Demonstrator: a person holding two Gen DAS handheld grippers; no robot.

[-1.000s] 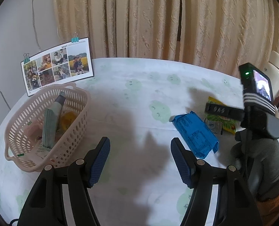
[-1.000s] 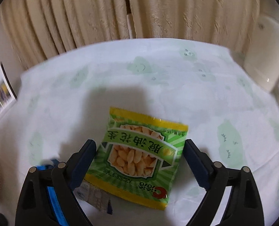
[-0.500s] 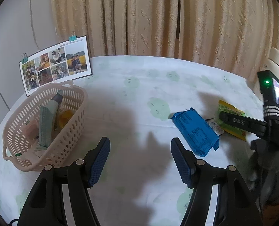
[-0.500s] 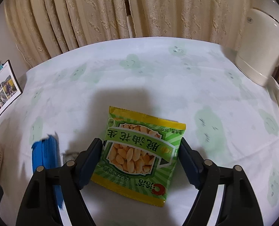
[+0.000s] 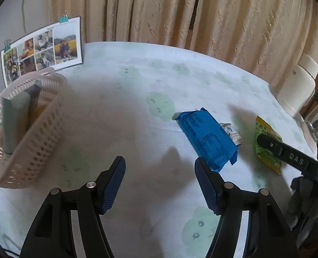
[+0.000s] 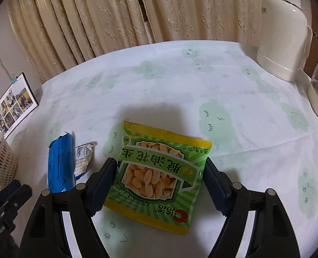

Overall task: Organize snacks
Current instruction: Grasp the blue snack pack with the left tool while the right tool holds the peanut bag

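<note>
While the basket [image 5: 29, 116] already holds a few packs, we've got the right gripper [image 6: 161, 172] open astride the peanut bag [image 6: 159, 174] on the table, left gripper [image 5: 159, 172] open and empty, blue pack [image 5: 208, 139] and small wrapper [image 5: 232, 133] left.

Blue packet [image 5: 207, 142] beside empty tool [image 5: 160, 182]

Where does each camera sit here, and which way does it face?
Left wrist: on the left gripper, looking across the table toward the curtain; its open fingers show, basket at left, right gripper at right.
Right wrist: on the right gripper, looking down at the peanut bag between its open fingers; kettle far right.
Shared: blue pack, peanut bag, basket, photo card.
</note>
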